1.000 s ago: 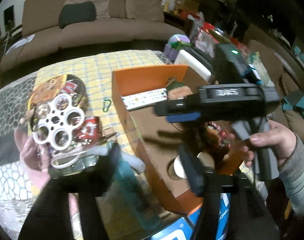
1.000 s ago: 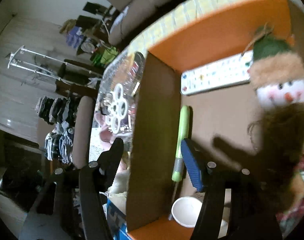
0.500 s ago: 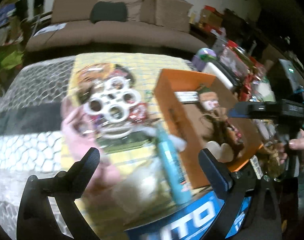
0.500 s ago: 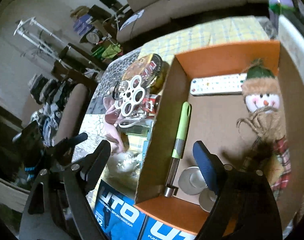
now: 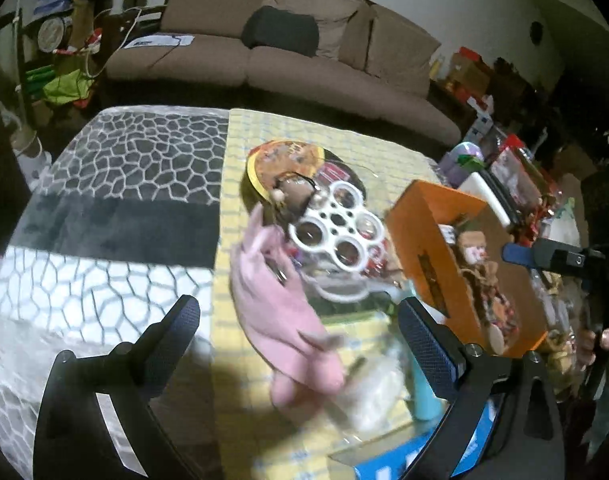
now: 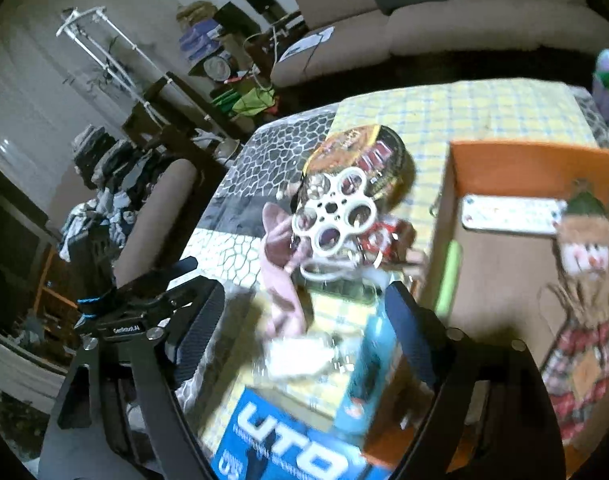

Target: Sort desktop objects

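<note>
An orange cardboard box (image 5: 420, 236) (image 6: 516, 164) stands on the yellow checked cloth and holds a snowman doll (image 6: 584, 248), a white remote (image 6: 508, 214) and a green-handled tool (image 6: 450, 276). Left of the box lie a white ring-shaped plastic piece (image 5: 336, 232) (image 6: 334, 218), a pink cloth (image 5: 280, 312), a teal tube (image 6: 370, 364) and a clear crumpled bag (image 5: 372, 396). My left gripper (image 5: 296, 340) is open and empty above the pink cloth. My right gripper (image 6: 304, 324) is open and empty over the clutter beside the box.
A round printed tin (image 5: 288, 160) lies behind the ring piece. A blue UTO carton (image 6: 300, 444) sits at the near table edge. A grey pebble-pattern mat (image 5: 116, 208) covers the table's left part. A brown sofa (image 5: 288, 52) stands behind; cluttered shelves are at right.
Both grippers have pulled back and up from the box. The left gripper swung left over the pink cloth; the right gripper moved out of the box to its left side.
</note>
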`<state>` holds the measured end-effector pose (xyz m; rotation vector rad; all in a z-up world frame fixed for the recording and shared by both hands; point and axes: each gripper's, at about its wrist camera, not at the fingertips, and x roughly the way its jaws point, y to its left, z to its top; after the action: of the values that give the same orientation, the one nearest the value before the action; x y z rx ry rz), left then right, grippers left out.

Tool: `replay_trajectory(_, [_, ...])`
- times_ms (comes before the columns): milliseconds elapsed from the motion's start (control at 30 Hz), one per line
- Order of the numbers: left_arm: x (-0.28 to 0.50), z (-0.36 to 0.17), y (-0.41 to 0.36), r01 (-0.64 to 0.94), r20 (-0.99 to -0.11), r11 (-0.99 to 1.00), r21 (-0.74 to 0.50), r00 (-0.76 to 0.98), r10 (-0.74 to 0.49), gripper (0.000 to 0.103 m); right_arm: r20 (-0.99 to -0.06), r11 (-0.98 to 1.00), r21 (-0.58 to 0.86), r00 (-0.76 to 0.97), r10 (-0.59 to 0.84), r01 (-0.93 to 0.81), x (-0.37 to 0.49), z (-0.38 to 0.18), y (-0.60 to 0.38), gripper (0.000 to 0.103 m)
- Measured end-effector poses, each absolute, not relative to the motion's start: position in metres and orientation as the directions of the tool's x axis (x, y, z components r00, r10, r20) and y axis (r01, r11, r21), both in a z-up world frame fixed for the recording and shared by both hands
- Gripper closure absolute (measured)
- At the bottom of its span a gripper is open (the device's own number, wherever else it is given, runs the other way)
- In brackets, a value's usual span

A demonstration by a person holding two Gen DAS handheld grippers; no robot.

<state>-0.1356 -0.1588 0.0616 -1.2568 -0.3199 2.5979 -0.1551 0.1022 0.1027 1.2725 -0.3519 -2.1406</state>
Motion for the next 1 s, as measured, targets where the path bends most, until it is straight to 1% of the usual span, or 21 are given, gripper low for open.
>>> replay_trajectory(67, [-0.151,0.058,-0.159,-0.116,-0.749,-0.954,-0.275,-0.597,0.289,0.002,-0.72,-0.794,0.472,-0.353,-0.598,0.382,-0.166,0.101,0.087,0.038])
replay_trajectory(100, [-0.156,0.058,-0.159,-0.119,-0.75,-0.955,-0.272,-0.595,0.288,0.002,-0.739,-0.811,0.434,-0.36,-0.569,0.392,-0.173,0.099,0.076,0.044])
replay_trajectory(167, [-0.167,0.055,-0.16,-0.122,-0.748,-0.958,-0.261,-0.601,0.281,0.002,-0.758,-0.824,0.402,-0.359,-0.544,0.399,-0.183,0.094,0.062,0.05])
replay_trajectory(267, [-0.181,0.052,-0.158,-0.153,-0.74,-0.961,-0.232,-0.613,0.276,0.002,-0.786,-0.846,0.351,-0.366,-0.499,0.4,-0.199,0.084,0.044,0.051])
replay_trajectory(333, [-0.192,0.049,-0.15,-0.193,-0.743,-0.966,-0.174,-0.617,0.258,0.002,-0.787,-0.851,0.34,-0.373,-0.491,0.401,-0.206,0.079,0.039,0.051])
replay_trajectory(400, [-0.198,0.048,-0.14,-0.229,-0.742,-0.966,-0.12,-0.626,0.24,0.002,-0.787,-0.852,0.348,-0.372,-0.492,0.391,-0.212,0.076,0.036,0.051])
replay_trajectory(433, [-0.204,0.048,-0.134,-0.248,-0.741,-0.966,-0.073,-0.635,0.219,0.002,-0.786,-0.851,0.357,-0.369,-0.496,0.385,-0.214,0.073,0.036,0.051])
replay_trajectory(567, [-0.221,0.048,-0.119,-0.3,-0.73,-0.953,0.029,-0.658,0.185,0.002,-0.775,-0.85,0.386,-0.373,-0.51,0.359,-0.219,0.068,0.046,0.051])
replay_trajectory(700, [-0.241,0.041,-0.106,-0.371,-0.748,-0.927,0.056,-0.631,0.207,0.003,-0.757,-0.838,0.429,-0.372,-0.537,0.338,-0.221,0.065,0.061,0.049])
replay_trajectory(733, [-0.245,0.039,-0.104,-0.384,-0.756,-0.922,0.059,-0.62,0.21,0.011,-0.757,-0.837,0.43,-0.37,-0.538,0.337,-0.221,0.065,0.063,0.049])
replay_trajectory(767, [-0.247,0.037,-0.102,-0.393,-0.76,-0.918,0.059,-0.614,0.214,0.022,-0.76,-0.839,0.424,-0.369,-0.535,0.342,-0.221,0.065,0.063,0.049])
replay_trajectory(800, [-0.248,0.036,-0.101,-0.397,-0.761,-0.916,0.062,-0.612,0.214,0.027,-0.762,-0.839,0.421,-0.367,-0.533,0.345,-0.222,0.065,0.063,0.049])
replay_trajectory(833, [-0.249,0.034,-0.099,-0.41,-0.765,-0.91,0.063,-0.606,0.22,0.03,-0.763,-0.838,0.42,-0.364,-0.534,0.349,-0.222,0.064,0.063,0.049])
replay_trajectory(933, [-0.251,0.028,-0.097,-0.421,-0.773,-0.904,0.068,-0.596,0.219,0.031,-0.752,-0.825,0.442,-0.357,-0.555,0.353,-0.221,0.062,0.063,0.049])
replay_trajectory(1000, [-0.251,0.028,-0.096,-0.419,-0.77,-0.906,0.062,-0.597,0.224,0.036,-0.747,-0.819,0.45,-0.352,-0.564,0.357,-0.219,0.061,0.062,0.049])
